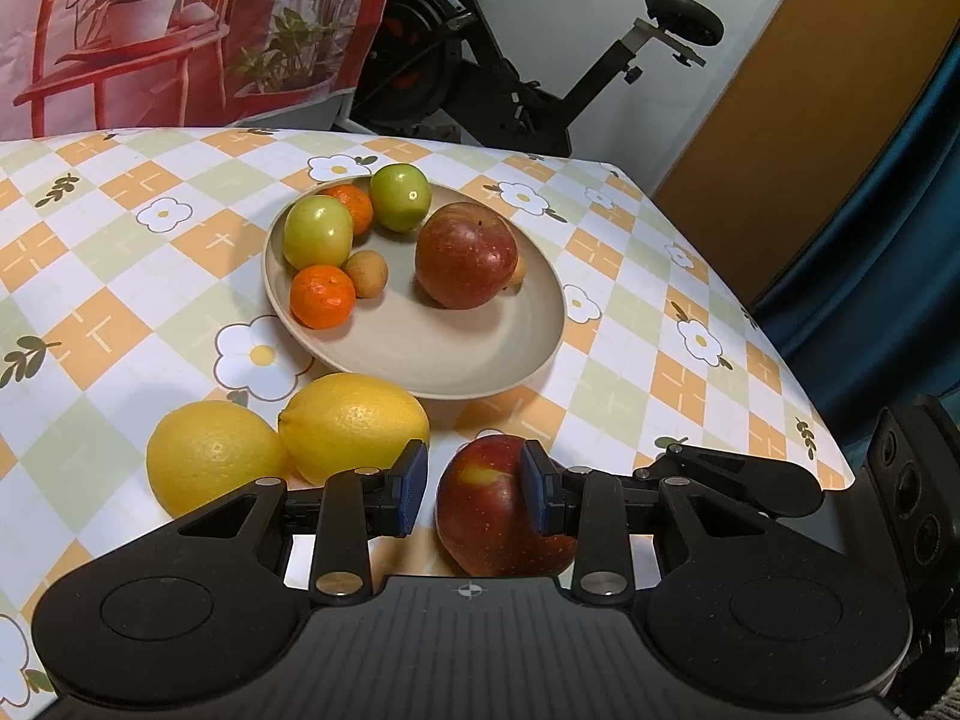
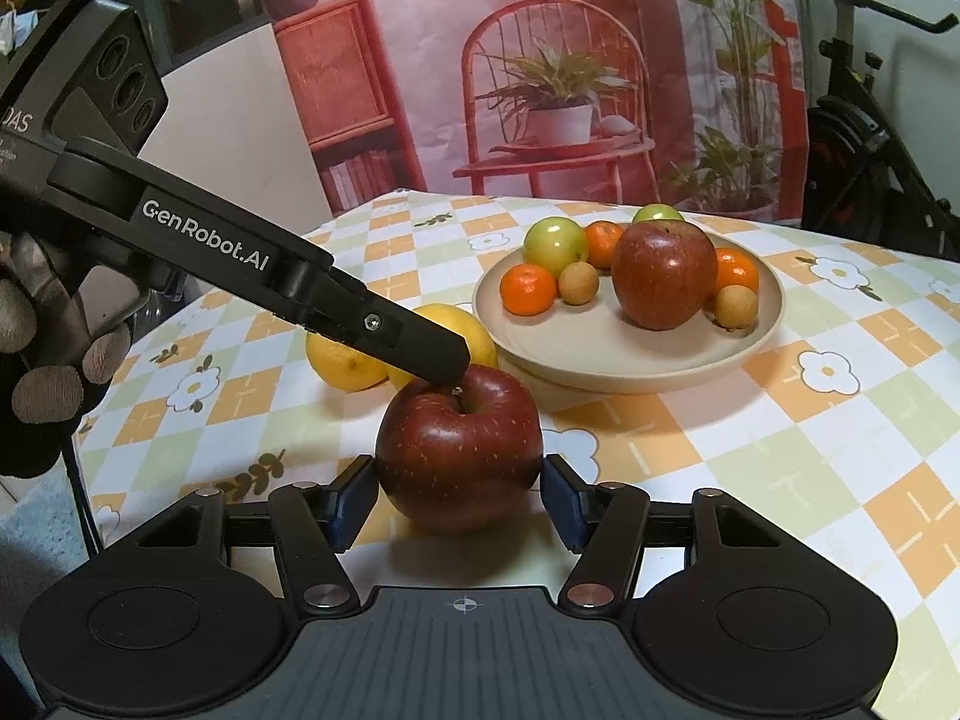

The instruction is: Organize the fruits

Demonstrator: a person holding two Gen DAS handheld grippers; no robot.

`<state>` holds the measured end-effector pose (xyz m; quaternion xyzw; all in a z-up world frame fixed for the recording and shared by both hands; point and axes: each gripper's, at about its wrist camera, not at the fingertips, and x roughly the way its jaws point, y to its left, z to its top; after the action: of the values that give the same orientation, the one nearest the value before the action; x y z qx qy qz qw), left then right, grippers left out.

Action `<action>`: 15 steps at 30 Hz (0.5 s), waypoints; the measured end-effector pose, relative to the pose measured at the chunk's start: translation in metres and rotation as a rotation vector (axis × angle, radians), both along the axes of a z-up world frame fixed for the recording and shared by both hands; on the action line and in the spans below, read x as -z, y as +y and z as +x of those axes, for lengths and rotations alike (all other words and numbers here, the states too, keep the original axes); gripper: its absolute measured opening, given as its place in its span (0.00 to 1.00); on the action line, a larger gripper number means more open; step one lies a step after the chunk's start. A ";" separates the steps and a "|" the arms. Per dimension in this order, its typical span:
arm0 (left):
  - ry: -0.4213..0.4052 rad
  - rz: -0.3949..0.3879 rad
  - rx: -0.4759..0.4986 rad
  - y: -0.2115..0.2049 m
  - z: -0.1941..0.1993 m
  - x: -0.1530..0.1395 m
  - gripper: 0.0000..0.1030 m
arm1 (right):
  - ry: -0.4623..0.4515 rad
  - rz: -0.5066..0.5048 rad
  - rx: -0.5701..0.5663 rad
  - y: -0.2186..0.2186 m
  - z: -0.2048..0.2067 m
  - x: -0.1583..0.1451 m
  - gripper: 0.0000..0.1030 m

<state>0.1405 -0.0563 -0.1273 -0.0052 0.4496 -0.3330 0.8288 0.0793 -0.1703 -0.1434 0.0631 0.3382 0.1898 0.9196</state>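
A red apple [image 1: 480, 516] [image 2: 459, 450] stands on the checked tablecloth in front of a beige plate [image 1: 456, 348] [image 2: 600, 354]. My right gripper [image 2: 459, 501] has a blue pad against each side of this apple. My left gripper [image 1: 475, 492] [image 2: 444, 369] comes in from the left of the right wrist view, and its tips rest on the apple's top beside the stem. Its pads stand a little apart with nothing pinched between them. The plate holds another red apple [image 1: 465, 255], two green apples, tangerines and small brown fruits. Two lemons [image 1: 354, 426] [image 1: 216, 456] lie left of the plate.
A gloved hand [image 2: 42, 330] holds the left gripper's handle. The table's right edge [image 1: 780, 360] drops off near a dark blue curtain. Behind the table stand an exercise bike [image 1: 480, 60] and a printed backdrop [image 2: 540, 90].
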 end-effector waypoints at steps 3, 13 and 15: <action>-0.004 0.004 0.003 -0.001 -0.001 0.000 0.35 | -0.010 -0.019 -0.013 0.000 -0.001 -0.001 0.54; -0.001 0.007 0.036 -0.002 -0.004 0.000 0.36 | -0.017 -0.040 -0.037 0.000 -0.002 -0.002 0.54; 0.005 0.004 0.046 -0.001 -0.004 0.000 0.36 | -0.018 -0.042 -0.037 0.000 -0.002 -0.002 0.54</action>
<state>0.1369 -0.0573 -0.1271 0.0059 0.4523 -0.3512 0.8198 0.0776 -0.1702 -0.1413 0.0359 0.3351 0.2003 0.9200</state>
